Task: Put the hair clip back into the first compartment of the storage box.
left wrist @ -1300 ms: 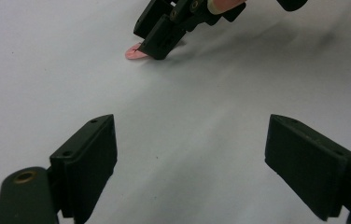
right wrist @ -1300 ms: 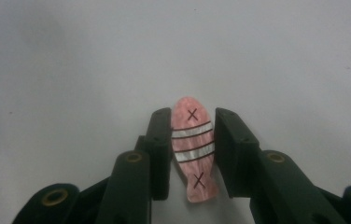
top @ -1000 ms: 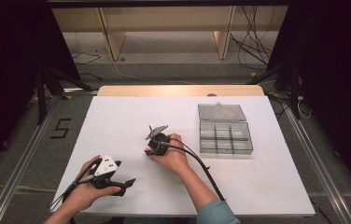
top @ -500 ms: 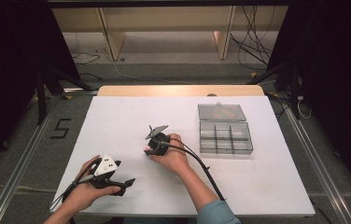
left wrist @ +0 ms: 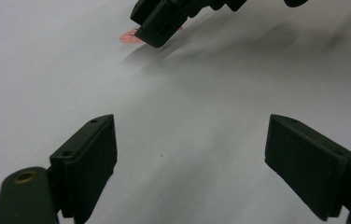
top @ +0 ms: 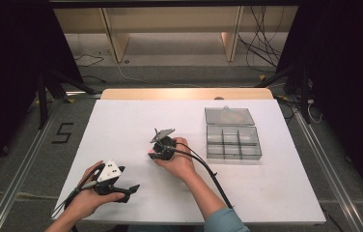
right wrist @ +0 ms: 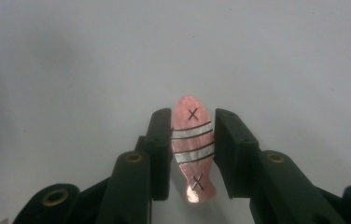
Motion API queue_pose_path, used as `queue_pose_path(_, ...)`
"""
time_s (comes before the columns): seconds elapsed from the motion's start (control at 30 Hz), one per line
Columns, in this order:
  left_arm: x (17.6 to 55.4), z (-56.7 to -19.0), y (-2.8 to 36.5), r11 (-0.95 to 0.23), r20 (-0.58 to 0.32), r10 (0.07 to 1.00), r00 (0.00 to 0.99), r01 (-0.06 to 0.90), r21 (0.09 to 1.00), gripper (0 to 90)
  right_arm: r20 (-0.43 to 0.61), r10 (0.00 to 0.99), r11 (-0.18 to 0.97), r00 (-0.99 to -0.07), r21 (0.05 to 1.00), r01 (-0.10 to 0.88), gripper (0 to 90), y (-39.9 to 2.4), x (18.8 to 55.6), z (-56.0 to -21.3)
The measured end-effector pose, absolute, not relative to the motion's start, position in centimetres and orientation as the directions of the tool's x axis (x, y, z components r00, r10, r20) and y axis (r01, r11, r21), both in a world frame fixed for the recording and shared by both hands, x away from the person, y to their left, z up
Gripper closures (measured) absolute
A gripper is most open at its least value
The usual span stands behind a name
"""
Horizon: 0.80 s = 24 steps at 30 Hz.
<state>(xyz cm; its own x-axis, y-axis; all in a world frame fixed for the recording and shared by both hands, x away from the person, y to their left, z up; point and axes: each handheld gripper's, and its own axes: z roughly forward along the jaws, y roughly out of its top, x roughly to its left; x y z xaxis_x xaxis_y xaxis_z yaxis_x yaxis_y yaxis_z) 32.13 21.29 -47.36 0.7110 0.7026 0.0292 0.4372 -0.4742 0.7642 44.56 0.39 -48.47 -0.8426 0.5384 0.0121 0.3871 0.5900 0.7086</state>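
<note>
A small pink fish-shaped piece (right wrist: 193,149) with two white stripes and two black crosses lies flat on the white table (top: 121,125). My right gripper (right wrist: 193,140) is shut on it, one pad against each long side. In the high view that gripper (top: 152,153) sits near the table's middle, tips pointing left. From the left gripper view, the pink piece (left wrist: 128,37) peeks out beside the right gripper's jaws (left wrist: 157,23). My left gripper (top: 129,191) rests near the front left edge, and its own view shows it open (left wrist: 190,130) over bare table.
A clear plastic compartment box (top: 232,142) stands at the right of the table, its lid (top: 229,116) folded open behind it. A cable (top: 208,174) trails from the right gripper along the forearm. Dark floor and rails surround the table.
</note>
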Motion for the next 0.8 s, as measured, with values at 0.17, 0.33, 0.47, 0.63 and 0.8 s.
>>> queue_pose_path(0.17,32.2,-47.3,21.5,-0.469,0.031,0.709,0.704,0.439,0.767,16.5,0.001,0.541,0.575,-0.841,0.729,0.371,68.8,0.1,44.2,-47.8)
queue_pose_path(0.33,32.2,-47.3,21.5,-0.466,0.031,0.712,0.702,0.439,0.768,16.5,-0.010,0.546,0.560,-0.838,0.748,0.356,68.8,-0.4,44.0,-47.0)
queue_pose_path(0.47,32.2,-47.3,21.5,-0.465,0.030,0.712,0.701,0.439,0.769,16.5,-0.015,0.557,0.544,-0.831,0.762,0.351,68.8,-0.9,43.8,-46.4)
queue_pose_path(0.63,32.2,-47.3,21.5,-0.460,0.030,0.717,0.697,0.440,0.771,16.5,-0.021,0.570,0.525,-0.821,0.778,0.345,68.8,-1.9,43.7,-45.8)
queue_pose_path(0.8,32.2,-47.3,21.5,-0.466,0.033,0.713,0.700,0.438,0.769,16.5,-0.017,0.585,0.506,-0.811,0.789,0.348,68.8,-2.8,43.7,-45.5)
